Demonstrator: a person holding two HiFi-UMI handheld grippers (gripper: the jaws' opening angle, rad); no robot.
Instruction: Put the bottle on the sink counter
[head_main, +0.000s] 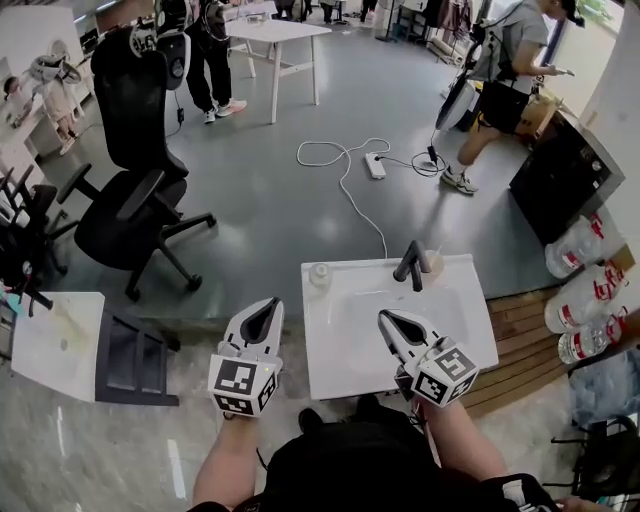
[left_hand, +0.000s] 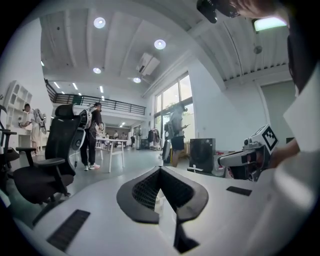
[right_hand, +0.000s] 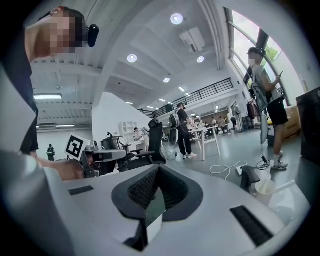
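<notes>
Holding the left gripper (head_main: 271, 304) and the right gripper (head_main: 384, 317) at the front of the sink counter (head_main: 470, 340), jaws pressed together, empty. Seeing the small white bottle (head_main: 320, 275) standing on the counter's back left corner.

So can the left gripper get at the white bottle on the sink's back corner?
Probably yes: the bottle stands alone ahead of the left gripper, nothing between them, but its jaws are shut and would have to open first.
</notes>
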